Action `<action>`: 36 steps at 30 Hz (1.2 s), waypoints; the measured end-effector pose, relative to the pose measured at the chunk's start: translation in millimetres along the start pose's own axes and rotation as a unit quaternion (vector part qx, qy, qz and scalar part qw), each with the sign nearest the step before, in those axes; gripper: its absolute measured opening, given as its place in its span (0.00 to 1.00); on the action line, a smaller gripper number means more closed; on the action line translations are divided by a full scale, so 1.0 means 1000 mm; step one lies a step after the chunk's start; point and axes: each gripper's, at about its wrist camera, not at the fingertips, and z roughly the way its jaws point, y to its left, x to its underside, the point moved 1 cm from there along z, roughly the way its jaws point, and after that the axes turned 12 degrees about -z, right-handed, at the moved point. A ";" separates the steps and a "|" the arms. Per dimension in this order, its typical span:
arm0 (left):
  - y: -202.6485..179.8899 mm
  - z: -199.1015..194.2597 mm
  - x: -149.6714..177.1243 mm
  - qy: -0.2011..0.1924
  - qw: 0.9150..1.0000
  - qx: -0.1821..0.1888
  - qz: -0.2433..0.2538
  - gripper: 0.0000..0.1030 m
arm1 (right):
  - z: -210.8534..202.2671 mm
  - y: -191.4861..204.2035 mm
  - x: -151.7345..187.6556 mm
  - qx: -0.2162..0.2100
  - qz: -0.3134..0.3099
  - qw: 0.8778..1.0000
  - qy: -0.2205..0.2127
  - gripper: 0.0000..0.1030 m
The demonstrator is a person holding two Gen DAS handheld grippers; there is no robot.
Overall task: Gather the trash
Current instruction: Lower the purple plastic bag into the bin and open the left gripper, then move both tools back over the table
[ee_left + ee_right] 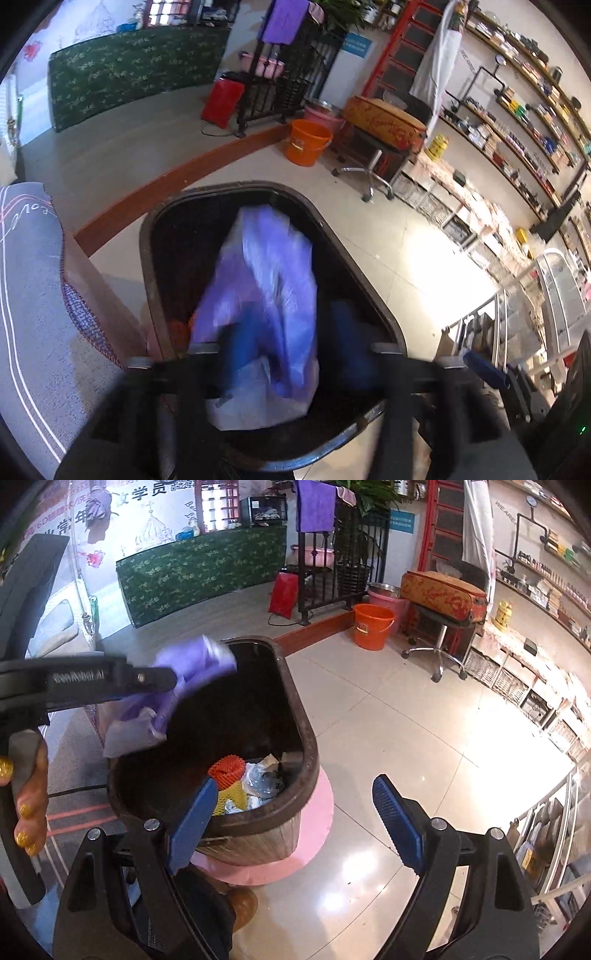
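A purple plastic bag [266, 295] is seen in the left wrist view over the mouth of a dark brown waste bin [354, 258], lying between the blue fingers [243, 343] of the left gripper [295, 343]. The fingers are blurred and stand apart on either side of the bag; whether the pads touch the plastic cannot be told from this view. In the right wrist view the same bag [184, 672] is shown at the tip of the left gripper [162, 681], hanging over the near-left rim of the bin [306, 738], crumpled and streaked by motion. A hand [29, 797] with gold-painted nails is wrapped around that gripper's handle. The right gripper [295, 823] is held wide open with nothing between its blue fingers [192, 823]; the left finger overlaps the bin's rim and the right one stands over the tiled floor [406, 720]. At the bottom of the bin an orange foam net [227, 771], a yellow piece and clear wrappers [264, 779] are seen. The bin is set on a pink round mat [317, 823]. An orange bucket [371, 626] stands well apart, farther back.
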 end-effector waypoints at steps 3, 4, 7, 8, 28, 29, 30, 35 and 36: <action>0.003 -0.007 0.001 -0.013 1.000 0.012 -0.013 0.77 | 0.000 0.000 0.002 -0.006 0.005 1.000 0.001 0.82; 0.004 -0.009 0.001 -0.011 1.000 0.011 -0.014 0.77 | 0.000 0.000 0.002 -0.004 0.005 1.000 0.000 0.82; 0.009 -0.019 0.004 -0.021 1.000 0.008 -0.020 0.78 | 0.000 0.000 0.001 -0.004 0.003 1.000 -0.003 0.82; 0.012 -0.025 0.005 -0.028 0.999 0.003 -0.026 0.78 | 0.000 0.000 0.001 -0.006 0.003 1.000 -0.006 0.82; 0.067 -0.144 0.043 -0.153 0.980 -0.110 -0.057 0.93 | -0.008 0.069 -0.013 -0.086 -0.018 0.996 -0.021 0.86; 0.072 -0.149 0.045 -0.155 0.979 -0.114 -0.064 0.93 | -0.010 0.076 -0.014 -0.092 -0.023 0.995 -0.021 0.86; 0.078 -0.154 0.047 -0.158 0.978 -0.120 -0.071 0.93 | -0.012 0.083 -0.016 -0.099 -0.029 0.994 -0.023 0.86; 0.111 -0.178 0.056 -0.166 0.969 -0.147 -0.105 0.93 | -0.021 0.124 -0.021 -0.134 -0.067 0.988 -0.027 0.86; 0.119 -0.184 0.059 -0.169 0.967 -0.153 -0.112 0.93 | -0.022 0.130 -0.023 -0.143 -0.071 0.987 -0.027 0.86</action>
